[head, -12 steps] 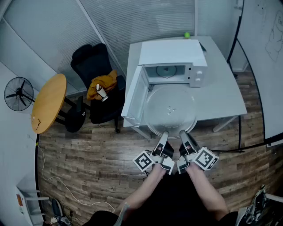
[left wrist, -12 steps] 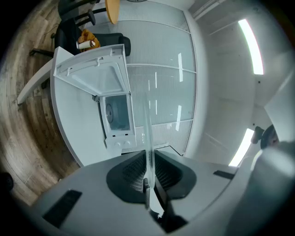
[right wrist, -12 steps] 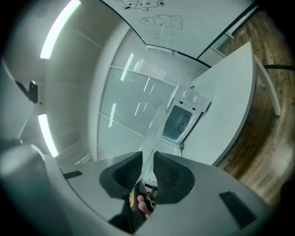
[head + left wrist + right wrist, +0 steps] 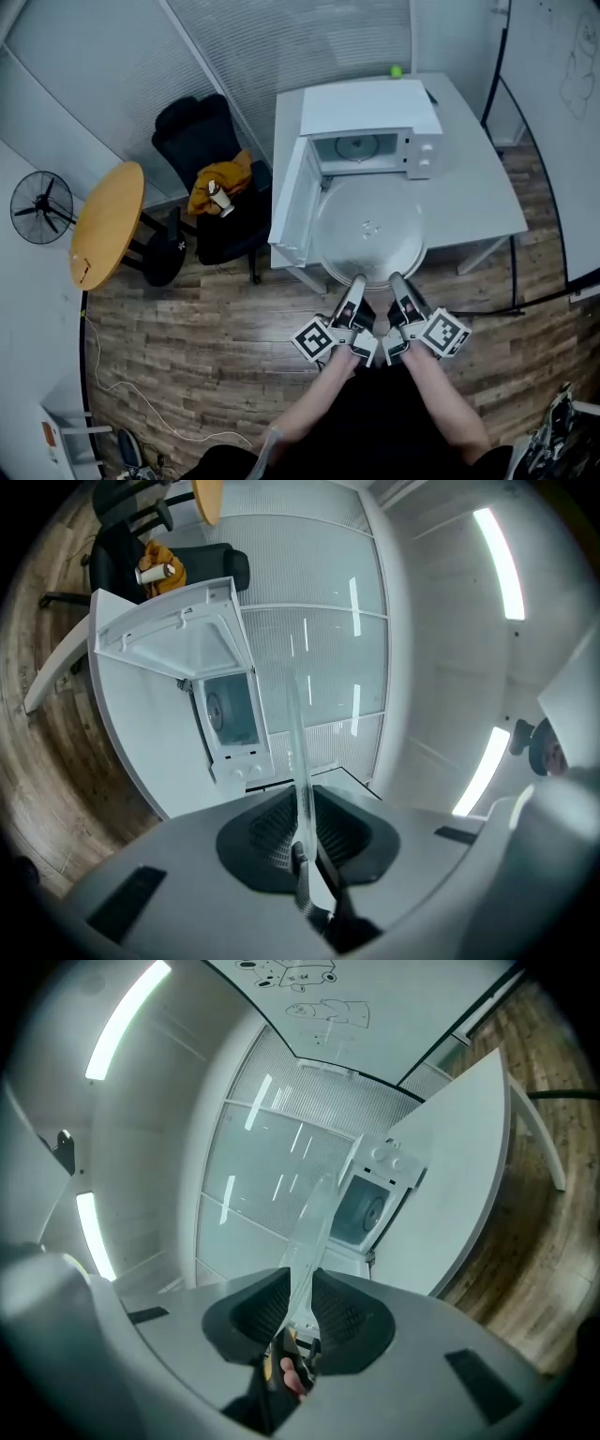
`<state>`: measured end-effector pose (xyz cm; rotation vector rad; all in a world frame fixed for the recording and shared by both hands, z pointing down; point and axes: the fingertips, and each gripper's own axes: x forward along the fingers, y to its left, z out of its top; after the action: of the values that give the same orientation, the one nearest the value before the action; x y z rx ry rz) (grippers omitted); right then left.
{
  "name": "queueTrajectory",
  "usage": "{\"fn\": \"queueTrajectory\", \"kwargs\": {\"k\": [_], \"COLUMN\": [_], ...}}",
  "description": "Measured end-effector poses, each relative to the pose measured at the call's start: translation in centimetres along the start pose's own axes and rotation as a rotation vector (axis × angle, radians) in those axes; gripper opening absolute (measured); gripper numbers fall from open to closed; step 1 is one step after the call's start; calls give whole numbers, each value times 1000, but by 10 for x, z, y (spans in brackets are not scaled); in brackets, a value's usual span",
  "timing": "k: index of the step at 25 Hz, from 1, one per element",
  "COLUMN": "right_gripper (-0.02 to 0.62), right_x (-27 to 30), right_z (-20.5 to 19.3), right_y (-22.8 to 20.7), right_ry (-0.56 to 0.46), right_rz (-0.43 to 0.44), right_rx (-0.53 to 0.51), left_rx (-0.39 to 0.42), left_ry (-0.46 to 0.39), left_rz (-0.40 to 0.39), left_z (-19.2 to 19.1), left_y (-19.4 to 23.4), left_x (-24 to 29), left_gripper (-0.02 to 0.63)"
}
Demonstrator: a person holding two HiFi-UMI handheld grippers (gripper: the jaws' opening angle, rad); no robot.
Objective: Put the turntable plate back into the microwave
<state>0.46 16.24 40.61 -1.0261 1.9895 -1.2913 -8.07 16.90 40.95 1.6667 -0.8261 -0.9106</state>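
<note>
The round glass turntable plate hangs level in front of the open white microwave, just below its empty cavity. My left gripper and right gripper sit side by side, each shut on the plate's near rim. In the left gripper view the plate shows edge-on, pinched in the left gripper, with the microwave beyond. In the right gripper view the plate's edge runs out of the right gripper toward the microwave.
The microwave door swings open to the left, beside the plate. The microwave stands on a white table with a green ball at its back. A black chair with an orange garment, a round wooden table and a fan stand to the left.
Both grippers and the plate have drifted slightly right in the head view. Both grips on the rim are unchanged.
</note>
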Motion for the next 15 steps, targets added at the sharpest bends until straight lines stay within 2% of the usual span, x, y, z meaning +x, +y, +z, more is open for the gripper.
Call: {"fn": "queueTrajectory", "kwargs": {"k": [9, 15], "right_gripper": [76, 76], "right_x": [13, 25], "right_z": [1, 9], "right_y": [3, -9], "right_ry": [-45, -29], "right_rz": [33, 17], "right_rx": [27, 20], "left_rx": [-12, -30], "left_ry": [28, 21], "left_rz": [-8, 6], "left_z": [11, 14], "left_y": [6, 18], "left_x": [6, 20], "left_gripper": [44, 46]}}
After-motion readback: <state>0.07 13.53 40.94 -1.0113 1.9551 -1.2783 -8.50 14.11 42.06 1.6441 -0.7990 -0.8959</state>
